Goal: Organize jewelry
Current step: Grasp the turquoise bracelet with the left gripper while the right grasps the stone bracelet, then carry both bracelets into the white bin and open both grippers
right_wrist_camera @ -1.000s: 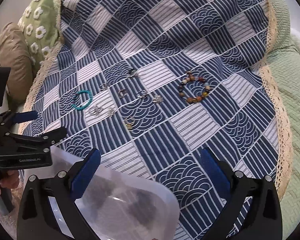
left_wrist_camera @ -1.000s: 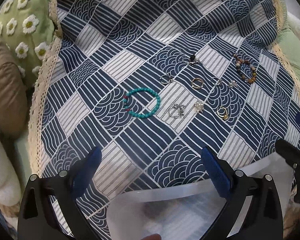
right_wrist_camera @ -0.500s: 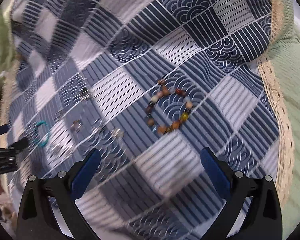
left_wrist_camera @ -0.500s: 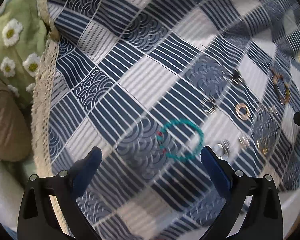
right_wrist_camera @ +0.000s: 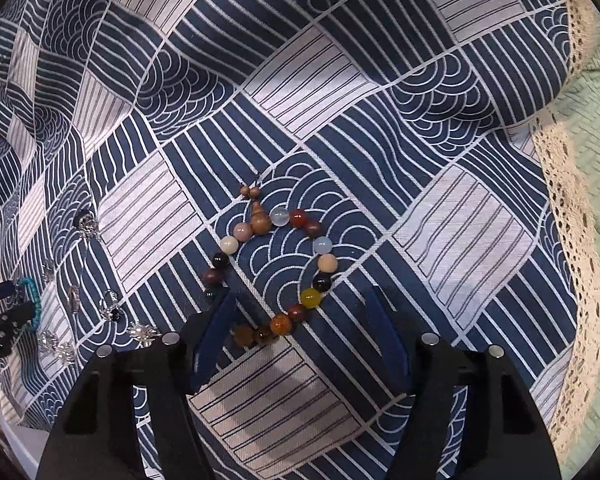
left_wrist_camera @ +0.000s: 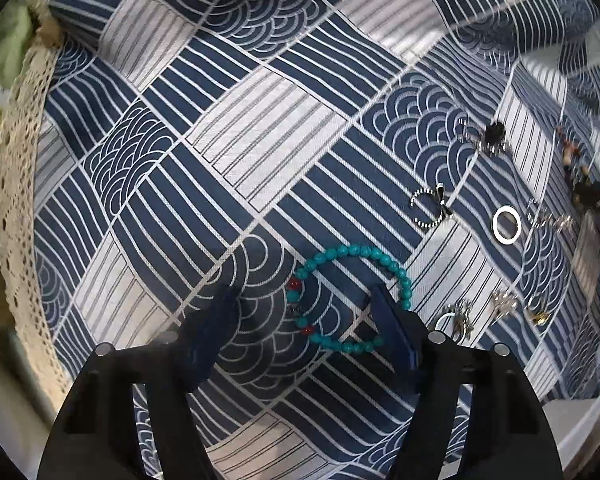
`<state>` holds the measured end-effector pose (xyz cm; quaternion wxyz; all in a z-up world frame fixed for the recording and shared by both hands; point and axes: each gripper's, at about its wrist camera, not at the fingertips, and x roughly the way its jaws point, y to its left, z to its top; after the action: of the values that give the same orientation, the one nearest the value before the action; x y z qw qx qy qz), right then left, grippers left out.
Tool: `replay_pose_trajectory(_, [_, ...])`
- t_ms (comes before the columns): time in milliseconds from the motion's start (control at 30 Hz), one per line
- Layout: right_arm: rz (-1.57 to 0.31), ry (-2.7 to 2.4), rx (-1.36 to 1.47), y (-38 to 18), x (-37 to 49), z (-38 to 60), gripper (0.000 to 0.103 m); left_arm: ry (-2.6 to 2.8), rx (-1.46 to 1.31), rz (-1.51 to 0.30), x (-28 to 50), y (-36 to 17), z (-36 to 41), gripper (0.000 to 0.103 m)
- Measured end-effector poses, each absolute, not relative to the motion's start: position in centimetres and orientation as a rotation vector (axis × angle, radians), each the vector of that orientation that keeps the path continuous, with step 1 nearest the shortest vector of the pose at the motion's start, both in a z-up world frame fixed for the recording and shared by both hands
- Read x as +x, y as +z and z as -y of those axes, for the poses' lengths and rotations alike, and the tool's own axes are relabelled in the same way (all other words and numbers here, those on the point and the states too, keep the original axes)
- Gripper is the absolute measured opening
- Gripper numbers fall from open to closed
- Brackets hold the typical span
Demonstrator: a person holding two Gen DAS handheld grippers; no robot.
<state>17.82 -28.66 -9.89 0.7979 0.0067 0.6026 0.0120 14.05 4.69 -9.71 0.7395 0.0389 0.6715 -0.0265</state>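
Observation:
A turquoise bead bracelet [left_wrist_camera: 352,254] lies on the blue patterned cloth [left_wrist_camera: 260,128]. My left gripper [left_wrist_camera: 304,308] is open and low over it; the near-left part of the loop lies between the fingers, the right finger [left_wrist_camera: 392,320] inside the loop. A multicoloured bead bracelet [right_wrist_camera: 324,264] lies on the cloth in the right wrist view. My right gripper [right_wrist_camera: 300,310] is open, its fingers either side of the bracelet's near part. The turquoise bracelet [right_wrist_camera: 30,294] and left gripper show at that view's left edge.
Several silver rings and small ornaments [left_wrist_camera: 508,224] lie right of the turquoise bracelet, also visible in the right wrist view [right_wrist_camera: 112,308]. A cream lace border [right_wrist_camera: 568,216] edges the cloth, with green fabric [right_wrist_camera: 596,140] beyond. A white container edge [left_wrist_camera: 572,440] sits bottom right.
Both grippers have moved forward and down from over the clear container to the cloth. The left now straddles the turquoise bracelet, the right the multicoloured one. The jaws have narrowed somewhat.

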Motion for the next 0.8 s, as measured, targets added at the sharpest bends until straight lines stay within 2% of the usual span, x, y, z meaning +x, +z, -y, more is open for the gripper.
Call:
replay_pose_trajectory(100, [-1.285,0.010,0.080,-9.8,18.2,29.2,0.054,-0.065,0.088,-1.468,14.3,-9.7,-4.8,0.058])
replay_pose_trajectory(200, [-1.292,0.000,0.078,-10.1,18.4,29.4,0.047,-0.069,0.079,-1.462,13.9,-9.3,-4.5,0.029])
replay_pose_trajectory(267, [-1.280,-0.005,0.064,-10.3,18.3,29.4,0.043,-0.041,0.083,-1.458,13.8,-9.3,-4.6,0.017])
replay_pose_trajectory(300, [-1.276,-0.006,0.060,-10.3,18.3,29.2,0.039,-0.038,0.075,-1.458,13.9,-9.3,-4.7,0.017])
replay_pose_trajectory(333, [-1.272,0.002,0.064,-10.3,18.3,29.3,0.022,-0.040,0.063,-1.454,13.9,-9.3,-4.9,0.013])
replay_pose_trajectory(367, [-1.270,0.000,0.066,-10.3,18.3,29.3,0.013,-0.036,0.063,-1.451,13.9,-9.3,-5.1,0.007])
replay_pose_trajectory(567, [-1.256,0.038,0.158,-8.8,16.8,31.3,0.011,-0.056,0.023,-1.429,13.9,-8.5,-6.4,0.007])
replay_pose_trajectory(800, [-1.124,0.153,0.184,-2.7,14.8,30.7,0.011,-0.196,-0.066,-1.300,12.3,-1.6,-6.8,0.007])
